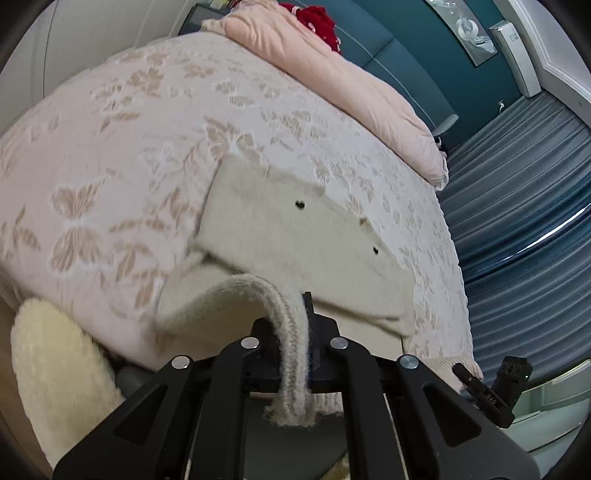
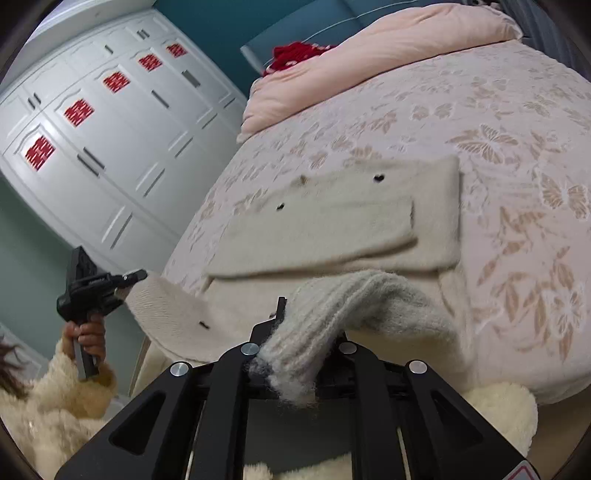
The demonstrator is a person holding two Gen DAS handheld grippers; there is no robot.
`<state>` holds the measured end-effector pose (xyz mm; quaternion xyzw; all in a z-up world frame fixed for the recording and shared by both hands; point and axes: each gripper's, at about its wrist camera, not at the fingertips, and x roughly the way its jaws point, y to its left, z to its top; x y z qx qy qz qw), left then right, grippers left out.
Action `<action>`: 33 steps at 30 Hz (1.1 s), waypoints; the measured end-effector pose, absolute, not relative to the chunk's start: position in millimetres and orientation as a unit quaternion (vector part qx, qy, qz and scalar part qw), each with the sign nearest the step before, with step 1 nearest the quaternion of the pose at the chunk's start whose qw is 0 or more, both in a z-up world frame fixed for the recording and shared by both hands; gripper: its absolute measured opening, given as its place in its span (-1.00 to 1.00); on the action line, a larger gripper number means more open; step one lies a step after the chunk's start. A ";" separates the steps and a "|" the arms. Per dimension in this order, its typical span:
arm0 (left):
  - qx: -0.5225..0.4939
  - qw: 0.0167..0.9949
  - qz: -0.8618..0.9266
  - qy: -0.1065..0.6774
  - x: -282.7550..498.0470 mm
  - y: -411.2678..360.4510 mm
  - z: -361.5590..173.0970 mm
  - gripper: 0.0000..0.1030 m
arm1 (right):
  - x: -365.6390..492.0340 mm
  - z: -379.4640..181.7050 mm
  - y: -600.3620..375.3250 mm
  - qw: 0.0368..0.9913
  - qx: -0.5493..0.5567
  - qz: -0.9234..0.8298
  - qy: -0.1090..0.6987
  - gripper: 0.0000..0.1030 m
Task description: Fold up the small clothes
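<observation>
A cream knitted sweater with small dark heart buttons lies partly folded on the bed, its sleeves folded across the body; it also shows in the right wrist view. My left gripper is shut on the ribbed hem at one near corner, lifted off the bed. My right gripper is shut on the ribbed hem at the other near corner, also lifted. The right gripper shows at the lower right of the left wrist view; the left gripper shows at the left of the right wrist view.
The bed has a pale pink floral cover. A pink folded duvet and a red item lie at its head. White wardrobes stand on one side, grey-blue curtains on the other.
</observation>
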<state>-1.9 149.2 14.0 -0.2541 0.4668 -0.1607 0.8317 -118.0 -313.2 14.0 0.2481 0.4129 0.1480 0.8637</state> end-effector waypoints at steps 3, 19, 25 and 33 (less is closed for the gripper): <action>-0.242 0.845 -0.142 0.454 53.3 139.6 16.2 -0.87 | -63.9 15.4 -335.6 0.863 0.288 0.120 0.398 -0.75; -0.153 0.836 -0.106 0.515 154.0 126.1 -74.7 0.47 | 21.4 -32.2 -344.0 0.887 0.134 -0.086 0.434 0.40; -0.105 0.815 -0.099 0.561 179.4 97.5 -118.4 0.32 | 68.1 -73.5 -336.1 0.865 0.107 -0.090 0.482 0.34; -0.103 0.833 -0.122 0.531 172.6 102.2 -84.7 -0.83 | 54.9 -56.5 -328.6 0.869 0.133 -0.056 0.472 -0.89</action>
